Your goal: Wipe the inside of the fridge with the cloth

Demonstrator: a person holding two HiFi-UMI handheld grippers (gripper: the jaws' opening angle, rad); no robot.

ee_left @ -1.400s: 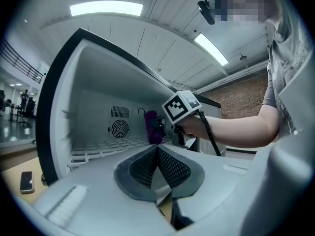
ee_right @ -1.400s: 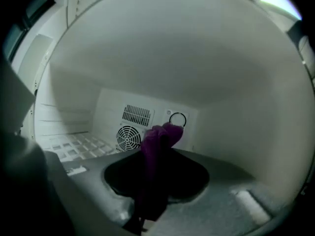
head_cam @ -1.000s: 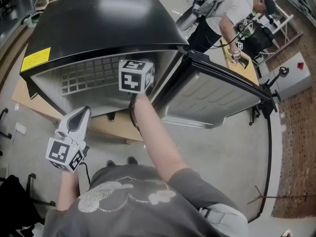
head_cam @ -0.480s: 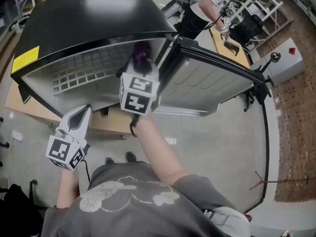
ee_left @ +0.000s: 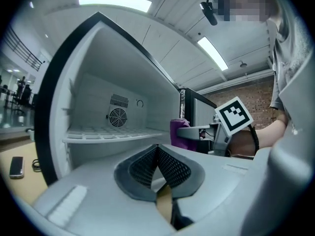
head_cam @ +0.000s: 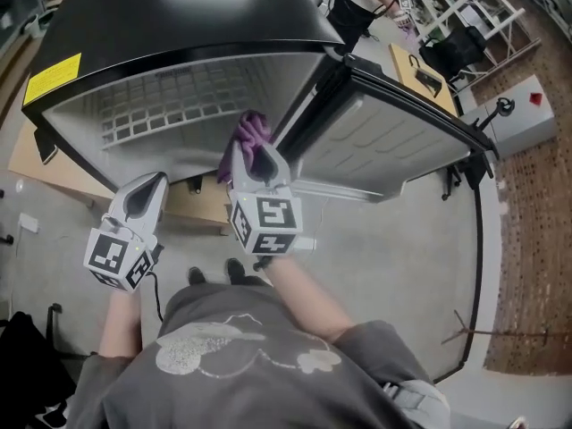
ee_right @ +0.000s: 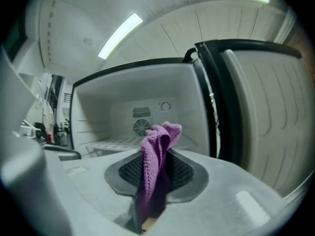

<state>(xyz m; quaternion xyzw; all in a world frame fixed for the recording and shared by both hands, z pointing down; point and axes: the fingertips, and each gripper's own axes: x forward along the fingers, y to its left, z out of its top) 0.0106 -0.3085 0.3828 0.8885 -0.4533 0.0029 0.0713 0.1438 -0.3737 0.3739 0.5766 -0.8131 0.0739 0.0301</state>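
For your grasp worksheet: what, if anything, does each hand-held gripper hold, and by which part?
The right hand-held gripper pinches the purple cloth along its bunched middle, a fold poking out ahead. The left hand-held gripper is shut, empty.

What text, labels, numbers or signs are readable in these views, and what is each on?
No text is readable.
The yellow label on the fridge top: print too small to read.
The cubes on the left gripper and right gripper: square marker patterns, no words.
The red mark on the grey box: too small to read.
The cloth: no tag shows.
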